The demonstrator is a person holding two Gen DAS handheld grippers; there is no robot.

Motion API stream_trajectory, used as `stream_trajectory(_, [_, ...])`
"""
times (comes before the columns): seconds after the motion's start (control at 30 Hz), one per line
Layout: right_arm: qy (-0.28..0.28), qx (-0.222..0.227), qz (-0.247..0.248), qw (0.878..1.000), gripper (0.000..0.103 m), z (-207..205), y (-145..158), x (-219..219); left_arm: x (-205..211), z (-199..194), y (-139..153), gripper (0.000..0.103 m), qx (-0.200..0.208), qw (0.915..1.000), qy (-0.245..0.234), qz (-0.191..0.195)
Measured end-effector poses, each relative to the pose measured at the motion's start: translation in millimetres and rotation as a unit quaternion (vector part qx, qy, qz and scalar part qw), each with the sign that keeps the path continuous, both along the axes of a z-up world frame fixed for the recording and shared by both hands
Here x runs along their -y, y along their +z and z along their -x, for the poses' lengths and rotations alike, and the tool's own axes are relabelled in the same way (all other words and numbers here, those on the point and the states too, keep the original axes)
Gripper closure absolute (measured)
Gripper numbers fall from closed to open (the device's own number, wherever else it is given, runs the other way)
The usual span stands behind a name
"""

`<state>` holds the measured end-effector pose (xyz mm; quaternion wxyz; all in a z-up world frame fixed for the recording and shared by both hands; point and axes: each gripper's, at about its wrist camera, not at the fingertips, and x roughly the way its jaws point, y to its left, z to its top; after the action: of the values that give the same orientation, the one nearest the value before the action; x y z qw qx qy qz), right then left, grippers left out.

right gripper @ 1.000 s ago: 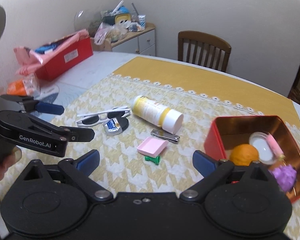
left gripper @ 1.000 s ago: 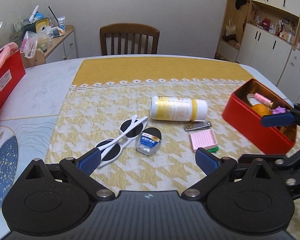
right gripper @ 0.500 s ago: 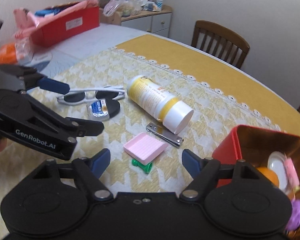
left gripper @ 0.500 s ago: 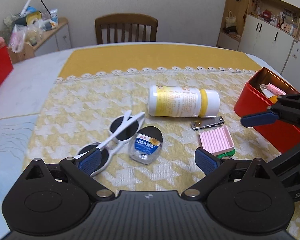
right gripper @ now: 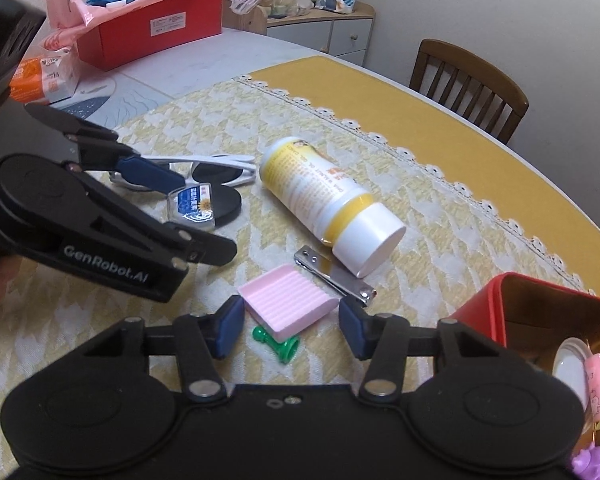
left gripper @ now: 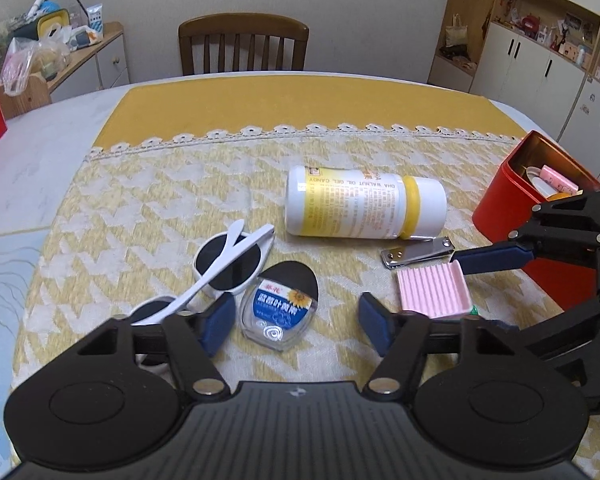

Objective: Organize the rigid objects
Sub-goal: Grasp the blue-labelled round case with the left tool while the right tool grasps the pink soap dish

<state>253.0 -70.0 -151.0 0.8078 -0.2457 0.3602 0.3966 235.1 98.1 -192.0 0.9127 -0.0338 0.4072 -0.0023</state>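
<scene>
while both our grippers close, left gripper around clear floss case, right gripper around pink tray, neither pinched, red tin holds orange ball, white lid, pink tube

Both wrist cameras look steeply down, close over the tablecloth, sharing the bottle.

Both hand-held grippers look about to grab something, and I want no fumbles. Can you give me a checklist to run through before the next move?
1. Left hand-held gripper around the floss case, jaws closing: ok.
2. Right hand-held gripper astride the pink tray, jaws closing: ok.
3. Pads pressing yet: not ok, gaps show.
4. Green piece clear of the tray: not ok, tucked under its edge.
5. Red tin open: ok.
6. Room left in the tin: cannot tell.
</scene>
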Motion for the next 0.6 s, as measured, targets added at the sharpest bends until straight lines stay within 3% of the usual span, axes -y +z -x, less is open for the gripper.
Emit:
stream_trajectory(0.13, [0.001, 0.004, 0.000, 1.000, 0.056, 0, 0, 1, 3, -3, 1, 0.061, 0.001, 0.9999, -0.002, -0.013])
stream_trajectory(0.6, [-0.032, 0.007, -0.025, 0.999, 0.056, 7, 9, 11, 7, 1, 6, 0.062, 0.000, 0.9998, 0.006, -0.018])
